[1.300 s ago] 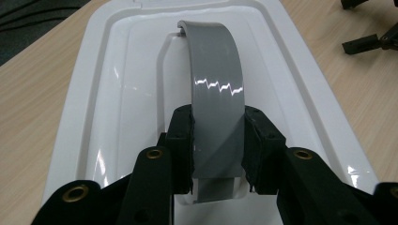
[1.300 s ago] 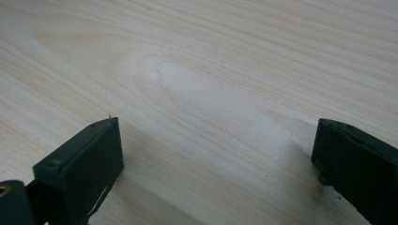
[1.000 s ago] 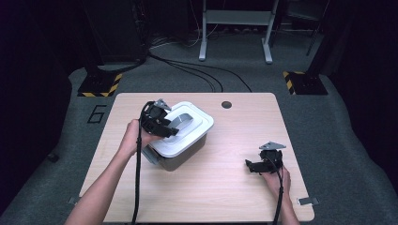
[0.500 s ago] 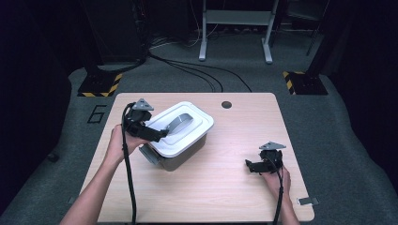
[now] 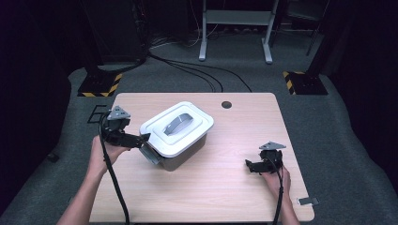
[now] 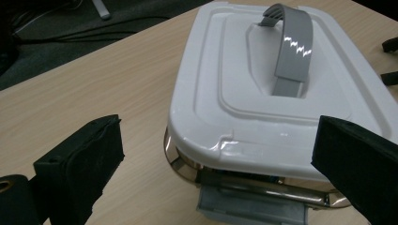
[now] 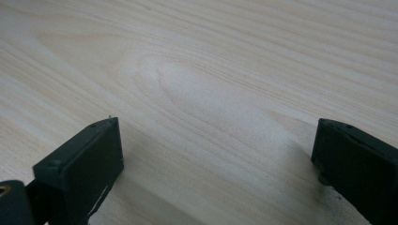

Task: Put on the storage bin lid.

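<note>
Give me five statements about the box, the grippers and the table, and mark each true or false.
1. The lid is on the box. True.
2. The left gripper is shut on the handle. False: its jaws stand open, apart from the handle, at the box's end by the latch.
3. The right gripper holds a cup. False: it is open, with bare table between its jaws.
4. The handle is grey. True.
5. The box stands at the table's right edge. False: it stands left of the middle, near the left gripper.
</note>
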